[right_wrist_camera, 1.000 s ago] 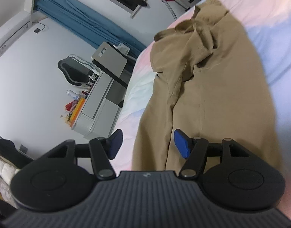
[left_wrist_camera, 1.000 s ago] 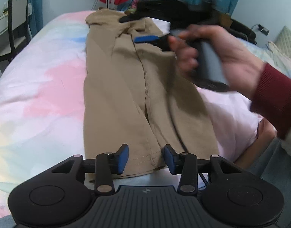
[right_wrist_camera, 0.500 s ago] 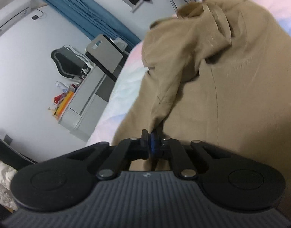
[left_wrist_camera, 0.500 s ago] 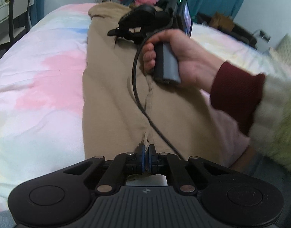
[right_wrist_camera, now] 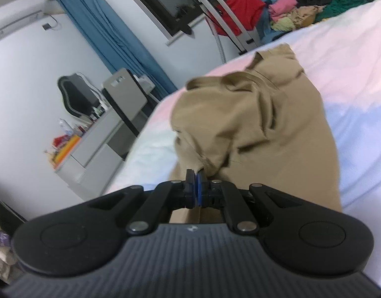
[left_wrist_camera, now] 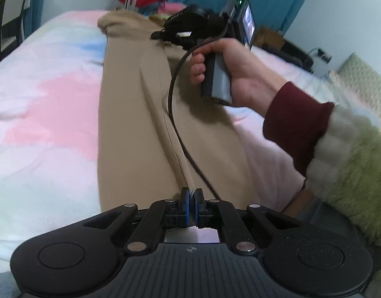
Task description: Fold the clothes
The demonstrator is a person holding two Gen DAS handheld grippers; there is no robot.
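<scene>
Tan trousers [left_wrist_camera: 133, 124] lie lengthwise on a pastel bed, waist at the far end. My left gripper [left_wrist_camera: 191, 198] is shut on the hem end of the inner leg seam, which rises as a taut ridge toward the pads. The right gripper [left_wrist_camera: 175, 34], held by a hand [left_wrist_camera: 240, 74] in a maroon cuff, sits over the upper part of the trousers. In the right wrist view that gripper [right_wrist_camera: 195, 182] is shut on a bunched fold of the trousers [right_wrist_camera: 265, 129] near the crotch and lifts it off the bed.
The bedsheet [left_wrist_camera: 41, 114] spreads wide on the left. A black cable [left_wrist_camera: 175, 114] hangs from the right gripper across the trousers. Beyond the bed are a desk [right_wrist_camera: 91, 149], a chair [right_wrist_camera: 76, 96], a blue curtain [right_wrist_camera: 115, 37] and a pile of clothes [right_wrist_camera: 302, 7].
Both grippers went from open to shut on the trousers. The right one moved up the trousers and now raises a fold; the left one has pulled the seam up taut.
</scene>
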